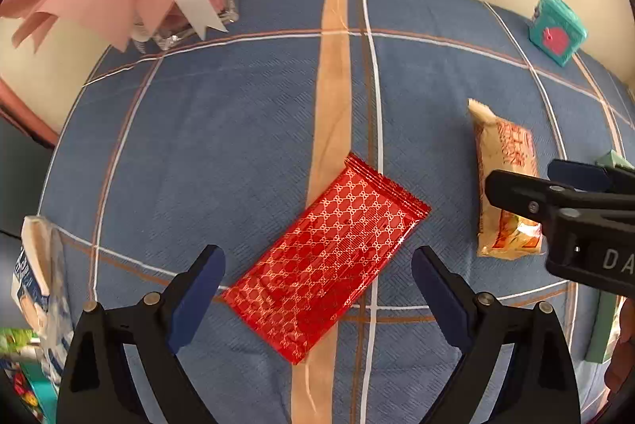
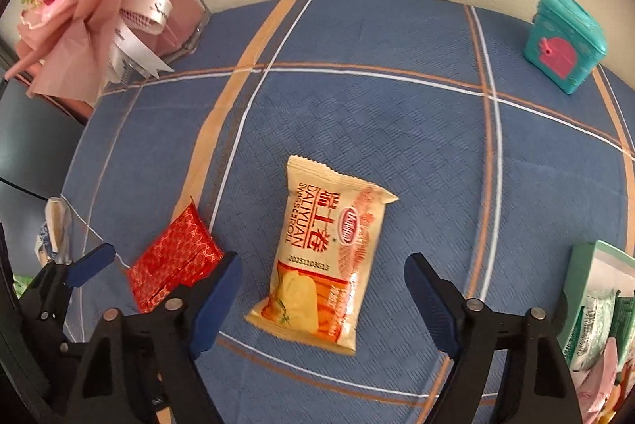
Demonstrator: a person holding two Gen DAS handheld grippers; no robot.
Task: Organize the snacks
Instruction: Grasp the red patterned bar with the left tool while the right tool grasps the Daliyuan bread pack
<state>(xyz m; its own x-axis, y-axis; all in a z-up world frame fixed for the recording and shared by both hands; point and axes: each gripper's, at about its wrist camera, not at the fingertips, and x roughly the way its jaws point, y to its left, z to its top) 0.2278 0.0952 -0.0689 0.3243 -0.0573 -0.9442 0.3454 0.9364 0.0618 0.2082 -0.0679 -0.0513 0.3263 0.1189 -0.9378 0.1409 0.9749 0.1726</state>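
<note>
On blue plaid tablecloth [image 1: 238, 130]: red patterned snack packet [image 1: 325, 257], flat, between spread jaws of left gripper [image 1: 317, 289], untouched. Beige Swiss-roll packet [image 2: 321, 261], flat, between parted jaws of right gripper [image 2: 323, 289], ungripped. Teal house-shaped box [image 2: 563, 39] far corner; pink paper bouquet [image 2: 79, 7] opposite corner.

Both fisheye views look steeply down from close above the blue checked tablecloth [image 1: 238, 130], each from behind its own two fingers at the lower edge of the frame. The left wrist view centres on the red packet [image 1: 325, 261], the right wrist view on the beige Swiss-roll packet [image 2: 325, 261]. They share both packets, the teal box [image 2: 563, 39] at upper right and the pink bouquet [image 2: 79, 7] at upper left, probably from almost side by side.
</note>
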